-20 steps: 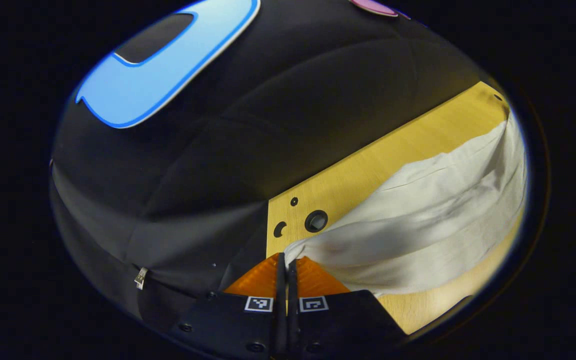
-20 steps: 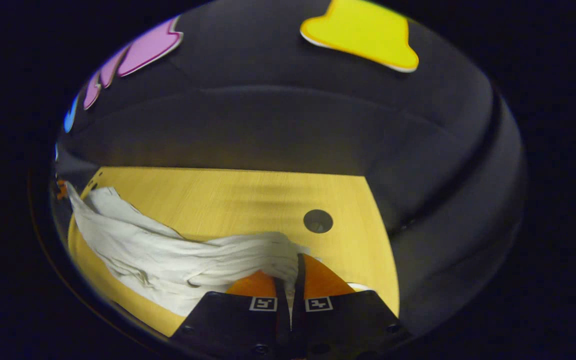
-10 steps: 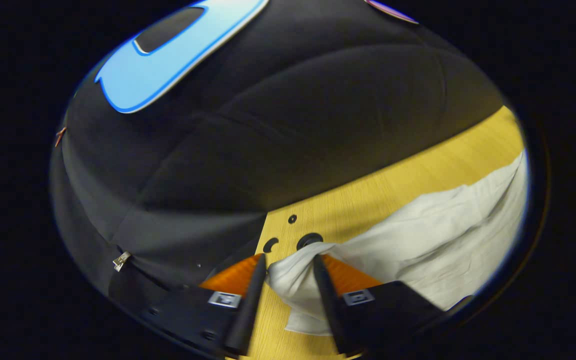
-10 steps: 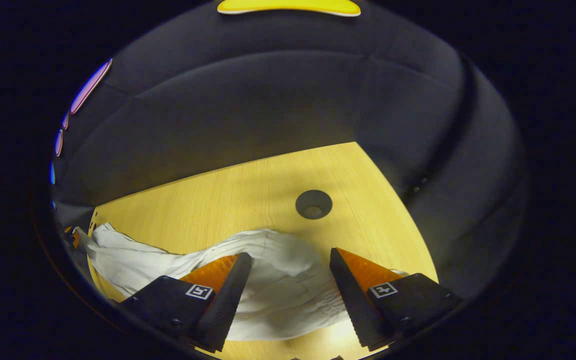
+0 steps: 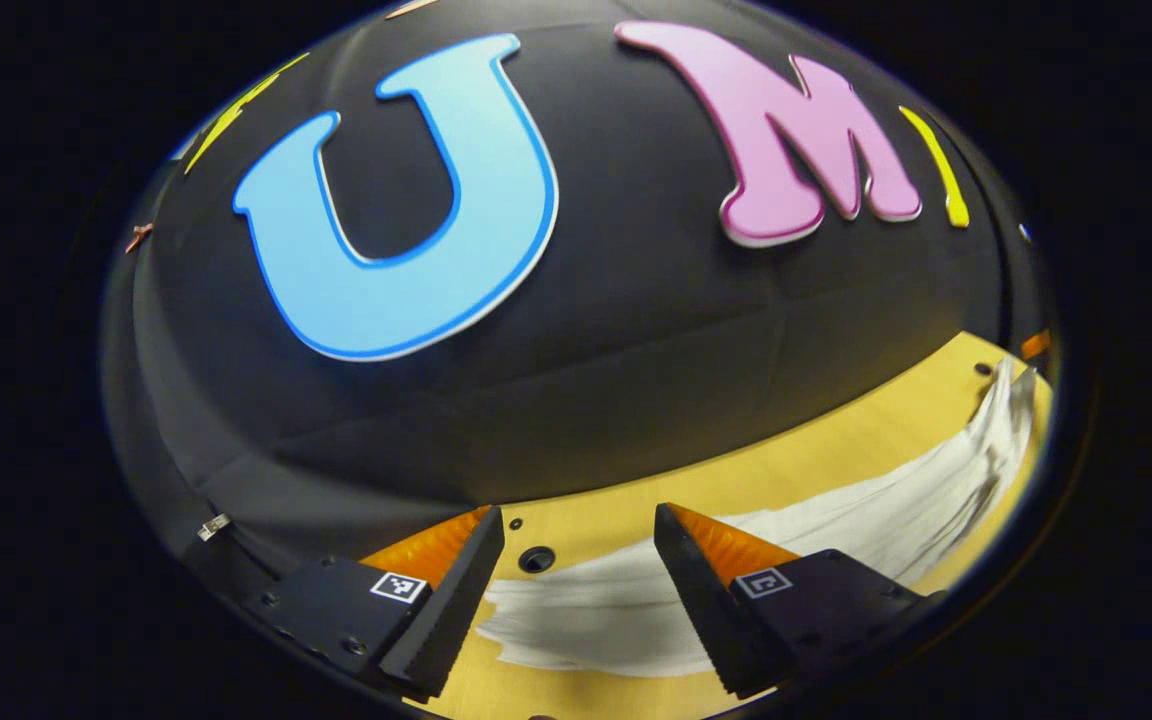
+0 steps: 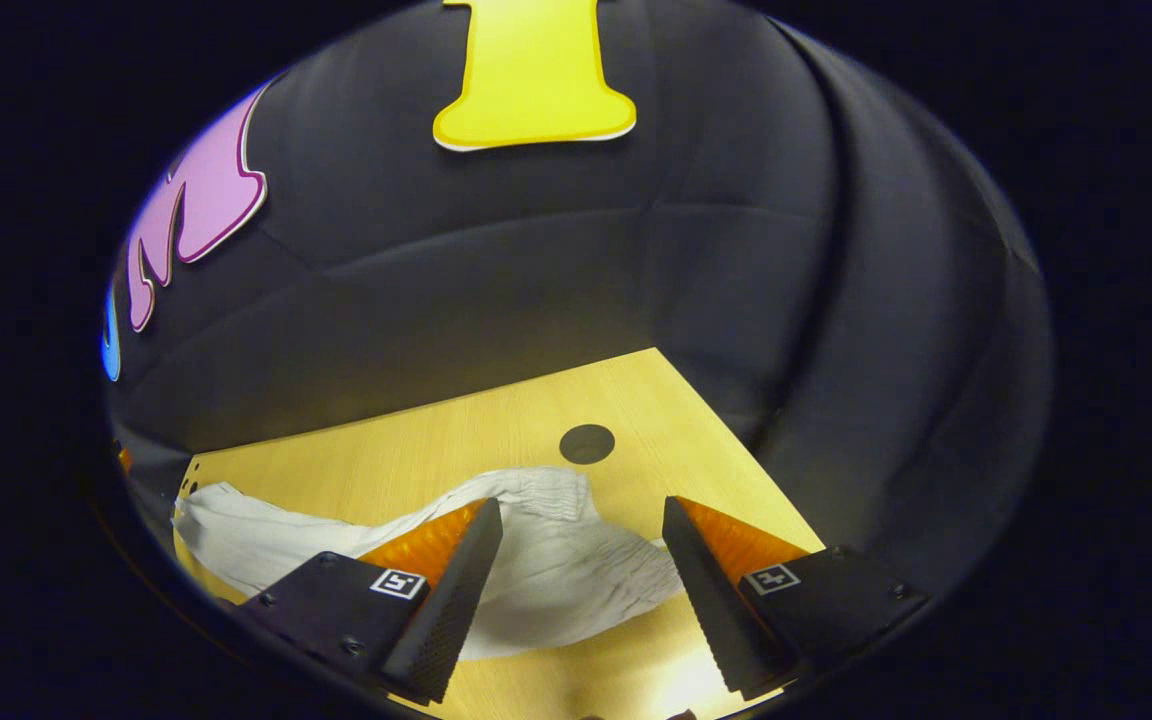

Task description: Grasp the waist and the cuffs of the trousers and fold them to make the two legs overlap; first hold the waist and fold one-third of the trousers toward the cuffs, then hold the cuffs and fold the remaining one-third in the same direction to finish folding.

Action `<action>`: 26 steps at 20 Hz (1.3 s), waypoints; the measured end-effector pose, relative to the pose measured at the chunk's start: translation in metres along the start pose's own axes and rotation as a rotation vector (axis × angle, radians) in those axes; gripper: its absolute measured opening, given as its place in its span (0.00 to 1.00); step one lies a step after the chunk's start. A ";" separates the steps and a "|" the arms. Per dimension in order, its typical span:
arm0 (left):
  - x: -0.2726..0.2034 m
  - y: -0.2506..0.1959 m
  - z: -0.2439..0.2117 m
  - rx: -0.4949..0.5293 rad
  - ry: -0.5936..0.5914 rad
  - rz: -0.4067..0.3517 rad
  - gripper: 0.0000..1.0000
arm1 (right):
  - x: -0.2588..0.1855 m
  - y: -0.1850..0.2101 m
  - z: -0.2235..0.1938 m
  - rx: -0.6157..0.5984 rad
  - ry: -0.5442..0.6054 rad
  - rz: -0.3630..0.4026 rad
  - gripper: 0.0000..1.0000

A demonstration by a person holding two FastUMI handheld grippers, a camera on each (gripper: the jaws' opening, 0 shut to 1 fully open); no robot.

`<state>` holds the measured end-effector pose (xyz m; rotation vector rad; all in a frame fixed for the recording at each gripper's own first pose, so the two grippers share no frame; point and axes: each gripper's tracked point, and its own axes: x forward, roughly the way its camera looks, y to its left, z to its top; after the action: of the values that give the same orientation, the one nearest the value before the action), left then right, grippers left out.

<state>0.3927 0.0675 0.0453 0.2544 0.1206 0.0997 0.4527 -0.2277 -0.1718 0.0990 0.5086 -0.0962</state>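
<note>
White trousers (image 5: 836,535) lie stretched across the yellow wooden table (image 5: 736,485). One end of the cloth rests flat below my left gripper (image 5: 576,525), which is open and lifted off the cloth. In the right gripper view the gathered waist end of the trousers (image 6: 566,570) lies on the table (image 6: 416,450) under my right gripper (image 6: 581,515). That gripper is open too, its fingers apart above the fabric with nothing held.
Small round holes (image 5: 536,558) sit in the table near the left end of the cloth, and a dark round hole (image 6: 587,443) lies just beyond the waist end. The black booth wall stands close behind the table's far edge.
Both grippers were shut on the trousers' ends one second ago. They opened, let the cloth drop flat onto the table, and have since risen and tilted up away from it.
</note>
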 end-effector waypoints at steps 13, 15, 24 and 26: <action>-0.117 -0.021 0.004 -0.215 0.050 0.046 0.96 | 0.037 -0.038 -0.063 0.268 0.074 -0.139 0.99; -0.119 -0.024 0.003 -0.187 0.063 0.054 0.96 | 0.038 -0.040 -0.064 0.267 0.069 -0.147 0.93; -0.126 -0.062 0.006 -0.219 0.081 0.010 0.96 | 0.043 -0.025 -0.076 0.204 0.130 -0.106 0.49; -0.130 -0.067 0.002 -0.232 0.094 0.003 0.96 | 0.041 -0.022 -0.074 0.225 0.137 -0.096 0.32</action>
<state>0.2698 -0.0120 0.0442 0.0185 0.2005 0.1280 0.4505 -0.2432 -0.2583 0.3025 0.6381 -0.2422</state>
